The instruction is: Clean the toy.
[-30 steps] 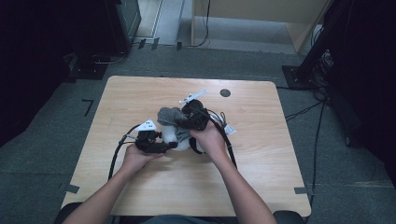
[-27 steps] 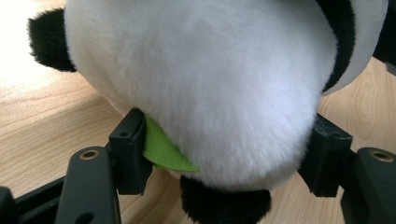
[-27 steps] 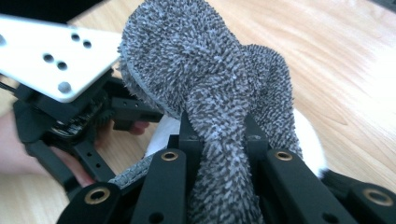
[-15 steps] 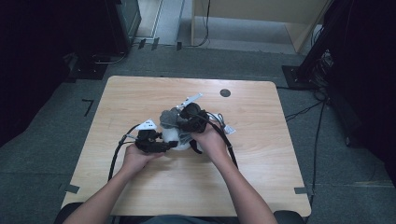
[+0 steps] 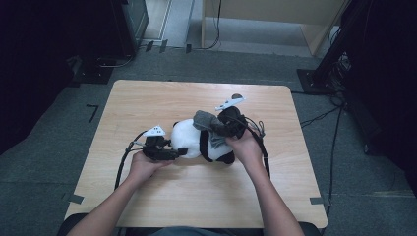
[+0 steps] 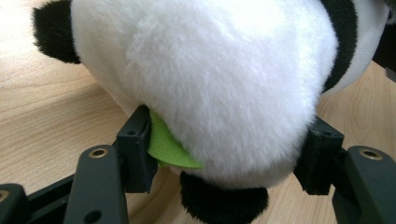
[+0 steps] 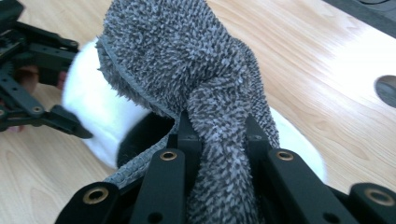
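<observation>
My left tongs (image 6: 224, 154) clamp the panda (image 5: 189, 140) mid-worktop (image 5: 147, 98) while my right tongs (image 7: 217, 133), over its right-edge end, pinch the grey cloth (image 7: 187, 60).

Desk (image 5: 162, 101): pale wood top, rounded corners, standing on grey floor (image 5: 64, 113). Round dark hole (image 5: 236, 96) near the far edge, right of middle. A plush panda (image 5: 189, 140) lies on the desk about mid-top, a bit nearer the far edge. Black cables (image 5: 121, 164) trail across the wood toward the near-left corner.
</observation>
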Motion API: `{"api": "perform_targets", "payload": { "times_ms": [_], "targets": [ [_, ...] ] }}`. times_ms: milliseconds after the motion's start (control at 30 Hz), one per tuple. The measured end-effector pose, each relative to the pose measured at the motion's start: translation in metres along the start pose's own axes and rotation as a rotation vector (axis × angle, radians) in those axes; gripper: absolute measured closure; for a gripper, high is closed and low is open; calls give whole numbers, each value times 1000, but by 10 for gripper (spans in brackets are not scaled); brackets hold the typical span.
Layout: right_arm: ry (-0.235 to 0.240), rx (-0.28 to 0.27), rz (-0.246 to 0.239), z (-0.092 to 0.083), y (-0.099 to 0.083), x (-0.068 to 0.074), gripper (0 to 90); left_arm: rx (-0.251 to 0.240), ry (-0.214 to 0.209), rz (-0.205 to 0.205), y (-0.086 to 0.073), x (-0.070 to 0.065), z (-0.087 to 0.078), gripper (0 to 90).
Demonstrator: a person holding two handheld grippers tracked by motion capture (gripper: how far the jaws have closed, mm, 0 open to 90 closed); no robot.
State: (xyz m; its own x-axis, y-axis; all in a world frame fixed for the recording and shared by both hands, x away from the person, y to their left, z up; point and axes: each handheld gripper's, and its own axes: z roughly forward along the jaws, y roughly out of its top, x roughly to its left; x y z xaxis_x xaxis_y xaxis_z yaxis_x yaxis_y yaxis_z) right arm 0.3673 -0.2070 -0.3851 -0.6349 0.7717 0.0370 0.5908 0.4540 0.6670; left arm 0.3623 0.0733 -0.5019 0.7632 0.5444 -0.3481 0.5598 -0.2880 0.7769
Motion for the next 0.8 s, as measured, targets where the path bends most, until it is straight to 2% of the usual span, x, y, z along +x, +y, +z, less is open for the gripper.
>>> {"api": "perform_targets", "payload": {
  "times_ms": [133, 267, 400, 533, 600, 700, 800],
  "targets": [
    [-31, -28, 41, -9, -8, -14, 770, -2, 0, 0, 0, 0, 0, 356],
    [-28, -46, 94, -16, -17, -27, 770, 4, 4, 5, 0, 0, 0, 349],
    [-49, -62, 124, -22, -29, -36, 770, 6, 4, 5, 0, 0, 0, 348],
    [-60, -77, 178, -24, -46, -48, 771, 8, 2, 6, 0, 0, 0, 349],
    [-54, -85, 210, -23, -56, -53, 772, 6, 2, 4, 0, 0, 0, 348],
    [-21, -123, 263, -19, -69, -58, 773, 7, 3, 4, 0, 0, 0, 348],
    [-27, -118, 270, -16, -77, -58, 774, 8, 4, 1, 0, 0, 0, 348]
  ]
}}
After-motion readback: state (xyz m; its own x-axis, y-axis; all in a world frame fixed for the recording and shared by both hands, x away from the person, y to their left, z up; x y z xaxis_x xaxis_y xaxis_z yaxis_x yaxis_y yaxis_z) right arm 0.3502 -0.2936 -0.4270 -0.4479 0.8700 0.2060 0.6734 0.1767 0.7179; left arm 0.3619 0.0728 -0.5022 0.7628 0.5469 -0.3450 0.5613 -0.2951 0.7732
